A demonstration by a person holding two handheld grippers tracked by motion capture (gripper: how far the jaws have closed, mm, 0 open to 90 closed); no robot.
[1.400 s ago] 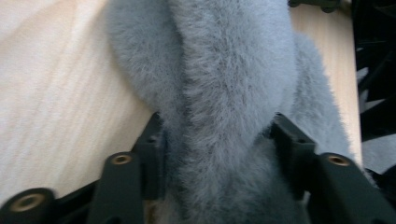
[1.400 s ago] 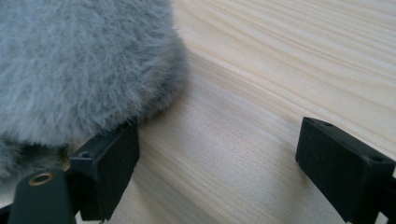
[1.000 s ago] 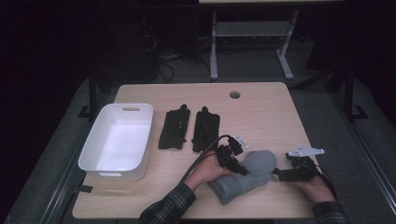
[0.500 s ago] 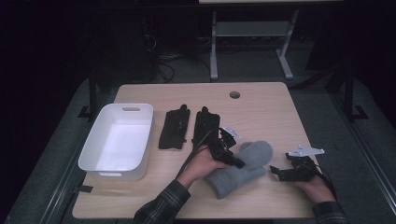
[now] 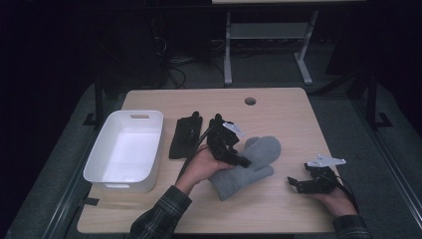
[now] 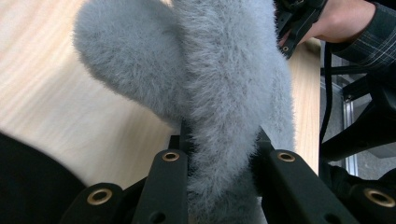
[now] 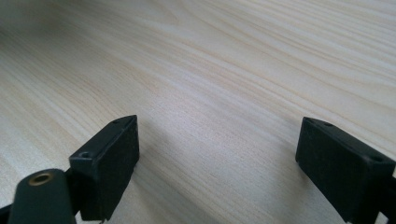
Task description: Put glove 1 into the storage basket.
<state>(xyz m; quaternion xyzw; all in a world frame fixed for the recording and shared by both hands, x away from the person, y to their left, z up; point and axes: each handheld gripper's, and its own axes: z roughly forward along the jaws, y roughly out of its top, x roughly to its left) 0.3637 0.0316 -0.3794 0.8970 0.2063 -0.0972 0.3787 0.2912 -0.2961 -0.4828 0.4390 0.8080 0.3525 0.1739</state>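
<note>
High view: I see the left gripper (image 5: 233, 149) clamped on a grey mitten (image 5: 249, 164) near the middle of the table (image 5: 278, 107), a little toward the front edge. The mitten is thick and fleecy, with a rounded body and a separate thumb lobe; its cuff end points toward the front edge. Two black gloves (image 5: 185, 137) lie just beside my left hand, and a white bin (image 5: 124, 149) sits by the left edge. The right gripper (image 5: 301, 183) rests near the front right corner, well apart from the mitten.

Left gripper view: my jaws pinch the mitten (image 6: 224, 93) between them, its long grey pile bulging over both pads. The right gripper (image 6: 299, 23) appears at the top.

Right gripper view: my jaws stand wide apart over the bare wood grain of the table (image 7: 210, 93), nothing between them.

I can read no brand, label or writing anywhere.
</note>
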